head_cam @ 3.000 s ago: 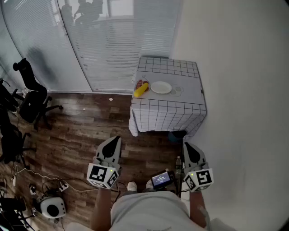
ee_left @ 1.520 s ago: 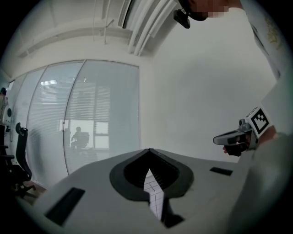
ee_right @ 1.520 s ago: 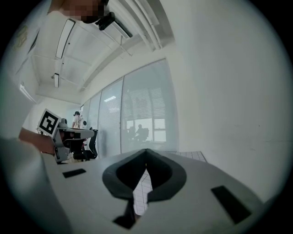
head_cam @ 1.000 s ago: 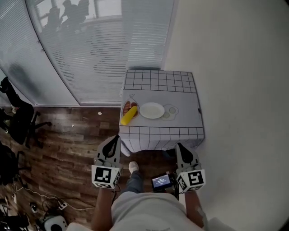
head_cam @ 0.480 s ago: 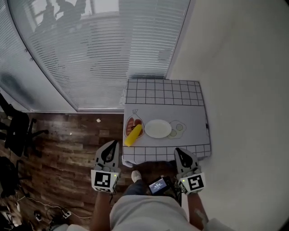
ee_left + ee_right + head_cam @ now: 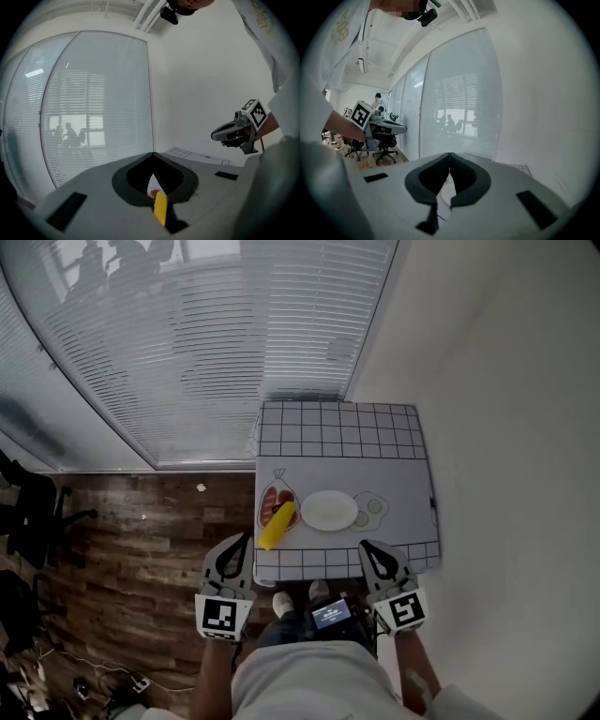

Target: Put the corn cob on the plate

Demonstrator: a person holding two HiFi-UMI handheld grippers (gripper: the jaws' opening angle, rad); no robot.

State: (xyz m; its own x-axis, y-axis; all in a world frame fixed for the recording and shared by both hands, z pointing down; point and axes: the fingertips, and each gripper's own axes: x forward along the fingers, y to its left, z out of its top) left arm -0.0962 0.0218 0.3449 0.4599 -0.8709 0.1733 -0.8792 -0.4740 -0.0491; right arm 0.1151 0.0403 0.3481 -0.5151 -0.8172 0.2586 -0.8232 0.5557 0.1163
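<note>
A yellow corn cob (image 6: 277, 524) lies near the left front corner of a small table (image 6: 394, 479) with a white grid-patterned cloth, partly over a clear bag of reddish food (image 6: 270, 500). To its right sits an empty white plate (image 6: 328, 510). My left gripper (image 6: 234, 555) is shut with nothing in it, just short of the table's front edge, below the cob. My right gripper (image 6: 372, 558) is shut and empty at the front edge, right of the plate. In the left gripper view the corn cob (image 6: 160, 207) shows through the gap behind the jaws, and the right gripper (image 6: 220, 135) appears at right.
A white wall runs along the table's right side and window blinds (image 6: 187, 352) stand behind it. Printed vegetable slices (image 6: 372, 509) mark the cloth right of the plate. Wooden floor (image 6: 131, 540) with office chairs and cables lies to the left.
The person has walked up to the table; table, cob and plate have come closer in view, and both shut grippers now reach its front edge.
</note>
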